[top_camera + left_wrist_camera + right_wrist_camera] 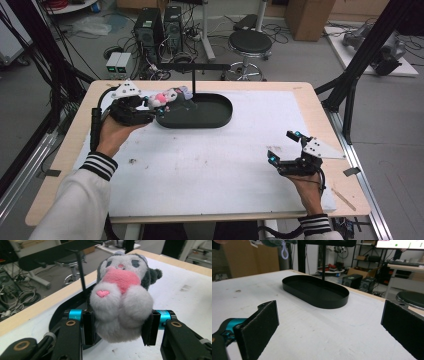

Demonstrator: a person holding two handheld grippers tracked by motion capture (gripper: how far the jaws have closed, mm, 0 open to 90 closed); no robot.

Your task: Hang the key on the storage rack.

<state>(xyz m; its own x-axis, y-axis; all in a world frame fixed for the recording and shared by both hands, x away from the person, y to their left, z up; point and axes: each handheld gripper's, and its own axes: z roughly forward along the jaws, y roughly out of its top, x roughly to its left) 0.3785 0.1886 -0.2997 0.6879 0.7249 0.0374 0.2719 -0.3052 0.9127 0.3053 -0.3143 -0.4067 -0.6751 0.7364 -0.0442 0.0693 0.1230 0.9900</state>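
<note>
Nearest, at the right edge of the worktop (210,165): right gripper (285,146) spread wide with nothing between the pads, hovering low over bare white cover, probably parked clear so the other hand can work

Across at the far left: left gripper (152,107) pinching the plush (122,300) by its lower body, pads pressed in from both sides so the fur bulges over them. Held face outward, pink heart at the chest, head leaning away toward the stand. Carried just at the near end of the black oval tray (220,117), seemingly above its rim rather than resting inside. Grip low on the body likely chosen to leave the head and its loop (284,252) free, perhaps for hooking onto the bar (195,66) that rises on a thin post from the tray

Tray itself holding nothing else, set well toward the back of the worktop

White cover scuffed and spotted with small dark marks, laid over a pale wooden top with rounded corners

Beyond: grey floor, round black stool (250,42), computer towers, tangled cables, cardboard boxes, black frame legs on both sides
</note>
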